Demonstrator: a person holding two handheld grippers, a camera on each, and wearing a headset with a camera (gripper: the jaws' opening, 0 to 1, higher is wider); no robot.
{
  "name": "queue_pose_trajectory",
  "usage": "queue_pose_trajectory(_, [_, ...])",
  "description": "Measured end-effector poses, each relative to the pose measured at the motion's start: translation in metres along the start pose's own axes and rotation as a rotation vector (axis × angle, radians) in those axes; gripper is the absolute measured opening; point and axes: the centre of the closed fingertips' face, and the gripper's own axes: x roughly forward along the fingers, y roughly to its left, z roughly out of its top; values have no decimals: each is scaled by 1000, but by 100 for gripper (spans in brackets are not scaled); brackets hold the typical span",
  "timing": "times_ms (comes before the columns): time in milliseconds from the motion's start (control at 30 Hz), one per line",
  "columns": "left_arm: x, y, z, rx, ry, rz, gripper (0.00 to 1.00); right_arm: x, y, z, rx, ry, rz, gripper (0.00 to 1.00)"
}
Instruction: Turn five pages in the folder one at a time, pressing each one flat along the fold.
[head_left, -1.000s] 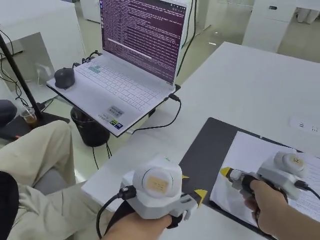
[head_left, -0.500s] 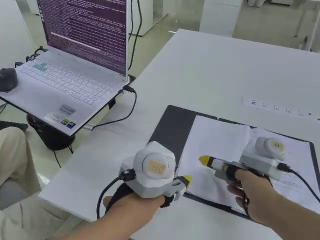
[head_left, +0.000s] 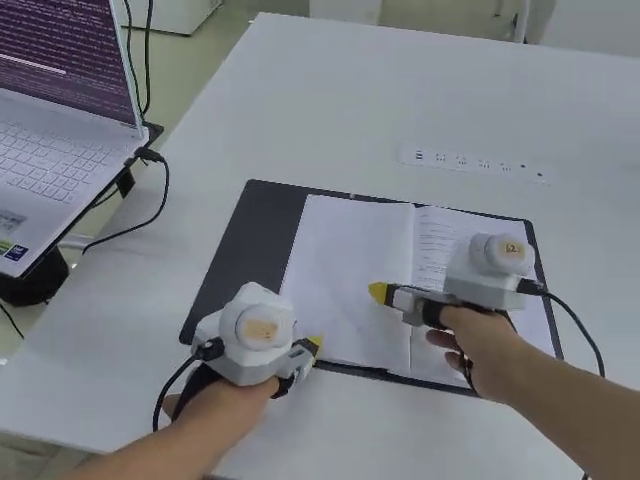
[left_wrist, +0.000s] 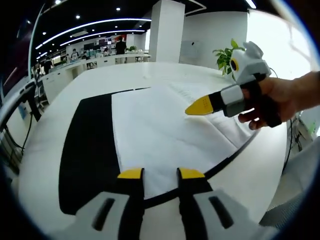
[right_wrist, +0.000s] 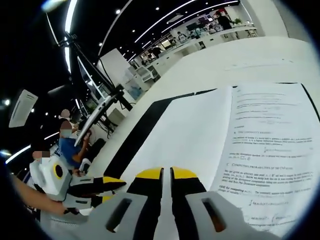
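Nearest to me, the white left gripper with yellow tips (head_left: 308, 348) sits at the near edge of the open black folder (head_left: 245, 260), its tongs a little apart with nothing between them. I judge it is parked there to steady the cover or catch a sheet's lower edge if the paper lifts. Just beyond it, the white right gripper with yellow tips (head_left: 380, 292) reaches in from the right, tongs brought together and empty. Shut like that they make one blunt wedge, which suits smoothing paper better than a spread pair would. That wedge hangs low over the blank white sheet (head_left: 345, 270) lying on the folder's left half, and I cannot tell whether it touches. Beside it on the right runs the fold (head_left: 414, 240), with the printed white page (head_left: 440, 240) past that. To my eye this is a pressing step, so I would want the tip drawn along the fold rather than across the sheet. The folder lies flat on the white table (head_left: 400, 90). Farther off are a white power strip (head_left: 470, 160) and, off to the left, a white laptop (head_left: 50, 140).
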Motion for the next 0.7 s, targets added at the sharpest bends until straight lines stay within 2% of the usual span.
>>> queue_pose_trajectory(33, [0,6,6,37,-52,23,22,0,-2,0,3,-2,1,4])
queue_pose_trajectory(133, [-1,3,1,52,-48,10,20,0,-8,-1,-19,1,-6,1])
queue_pose_trajectory(167, [-2,3,1,121,-56,6,20,1,-13,1,-26,-1,-11,0])
queue_pose_trajectory(200, [-3,3,2,145,-69,3,20,1,-16,2,-26,-4,-16,0])
queue_pose_trajectory(233, [-2,4,1,92,-84,-3,20,1,-19,5,-22,-11,-19,0])
queue_pose_trajectory(267, [-3,4,0,82,-88,-5,21,1,-21,8,-18,-21,-20,0])
queue_pose_trajectory(467, [-1,5,0,81,-103,2,21,6,-39,25,11,-59,-45,0])
queue_pose_trajectory(700, [0,5,0,73,-108,3,21,8,-51,50,52,-123,-82,0])
